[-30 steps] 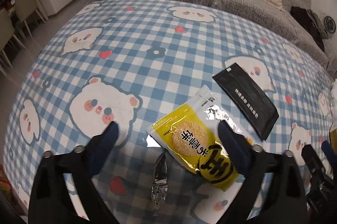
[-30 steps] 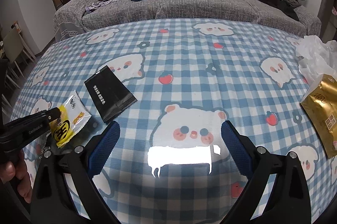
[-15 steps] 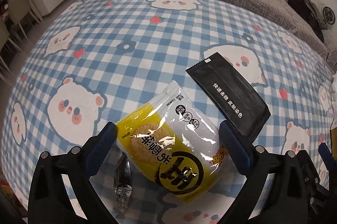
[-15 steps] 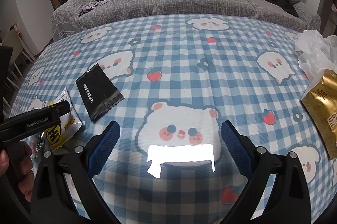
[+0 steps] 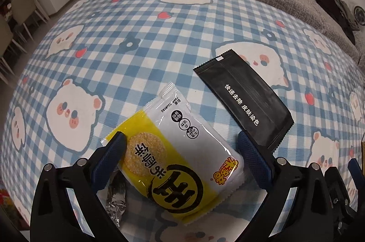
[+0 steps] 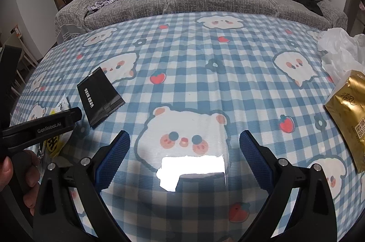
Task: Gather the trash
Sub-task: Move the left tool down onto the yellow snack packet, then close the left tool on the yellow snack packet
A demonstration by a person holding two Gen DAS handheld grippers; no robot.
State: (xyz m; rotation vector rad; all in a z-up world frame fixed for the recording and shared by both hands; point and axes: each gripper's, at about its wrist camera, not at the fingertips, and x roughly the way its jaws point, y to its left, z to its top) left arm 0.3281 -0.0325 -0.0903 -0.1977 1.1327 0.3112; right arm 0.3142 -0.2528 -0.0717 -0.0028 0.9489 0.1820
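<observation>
A yellow and white snack packet [image 5: 180, 150] lies on the blue checked tablecloth [image 5: 136, 64]. My left gripper [image 5: 181, 148] is open, with one finger on each side of the packet and the packet between them. A black sachet [image 5: 245, 100] lies just right of it, apart. A crumpled silver foil wrapper [image 5: 116, 201] lies under the left finger. My right gripper [image 6: 184, 146] is open and empty over a bear print. From the right wrist view the left gripper [image 6: 43, 128] covers most of the yellow packet [image 6: 53, 141], and the black sachet [image 6: 99, 96] lies beside it.
A gold tissue pack [image 6: 349, 114] and a white plastic bag [image 6: 342, 50] sit at the table's right edge. A grey sofa [image 6: 205, 0] with clothes, a backpack and a cushion stands behind the table. Chairs [image 5: 20, 14] stand at the far left.
My left gripper has moved forward and down, so the yellow packet now lies between its open fingers. My right gripper has moved slightly forward and stayed open.
</observation>
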